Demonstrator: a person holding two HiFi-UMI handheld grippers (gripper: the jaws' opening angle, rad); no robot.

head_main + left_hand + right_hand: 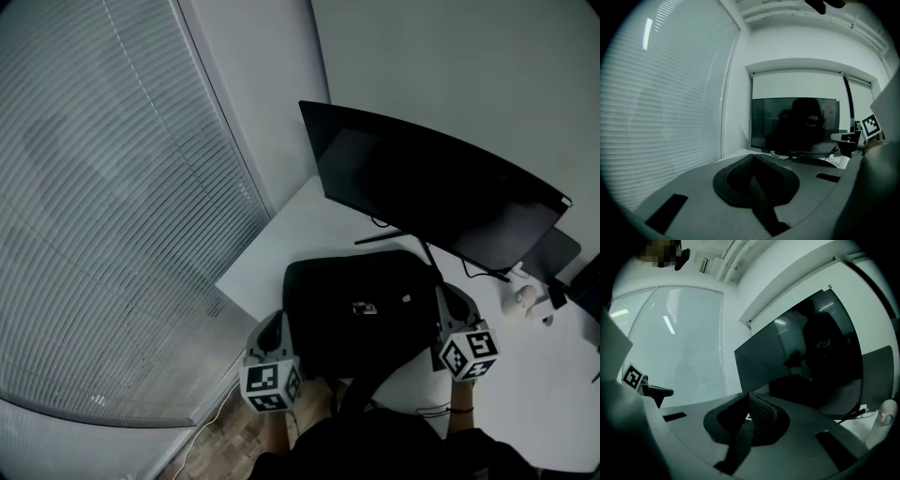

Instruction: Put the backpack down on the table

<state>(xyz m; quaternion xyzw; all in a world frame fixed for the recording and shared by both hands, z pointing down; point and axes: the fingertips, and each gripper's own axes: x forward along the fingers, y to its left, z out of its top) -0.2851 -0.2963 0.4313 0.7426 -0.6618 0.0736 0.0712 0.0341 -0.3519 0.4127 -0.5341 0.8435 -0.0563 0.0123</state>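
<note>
Black backpack (361,305) lies at the near edge of the white table (309,220), in front of the monitor (431,183); contents not visible. One strap (354,394) hangs off that edge. Small label (364,307) on top, too small to read. Left gripper (276,321) and right gripper (450,298) flank it, both clenched, nothing seen between the jaws.

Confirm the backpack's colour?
The backpack is black, with a small pale tag on its front. It shows best in the head view.
</note>
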